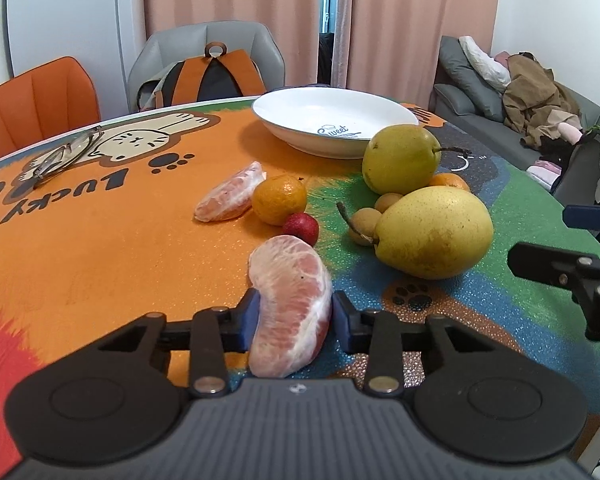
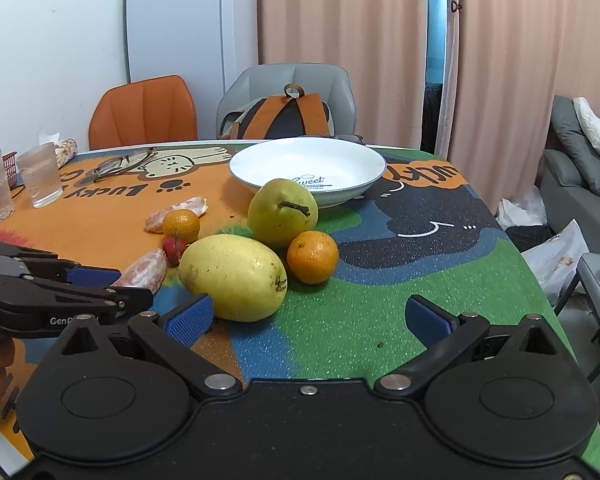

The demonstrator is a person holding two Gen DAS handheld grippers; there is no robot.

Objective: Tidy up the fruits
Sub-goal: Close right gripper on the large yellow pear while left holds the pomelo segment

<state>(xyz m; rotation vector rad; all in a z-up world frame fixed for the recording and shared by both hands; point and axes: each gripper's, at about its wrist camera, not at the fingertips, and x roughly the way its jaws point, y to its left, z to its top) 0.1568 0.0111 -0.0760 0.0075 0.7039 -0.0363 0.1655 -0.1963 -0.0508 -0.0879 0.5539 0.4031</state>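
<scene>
Cartoon mat (image 1: 100, 240) — white bowl (image 1: 296, 120) empty, fruit beside.

Ahead of you, pale pink curtains (image 2: 340, 40) hang floor-length across the far wall. A white fridge (image 2: 188, 24) stands to their left. An orange chair (image 2: 144, 112) and a grey chair (image 2: 288, 92) face you; a grey sofa (image 1: 484, 120) piled with clothes sits to your right.

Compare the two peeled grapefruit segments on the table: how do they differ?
The near segment sits between the left gripper pads, gripped; the far segment lies free beside a small orange. The near one points lengthwise away from the camera, the far one lies crosswise. Both are peeled, pink, outside the bowl.
</scene>
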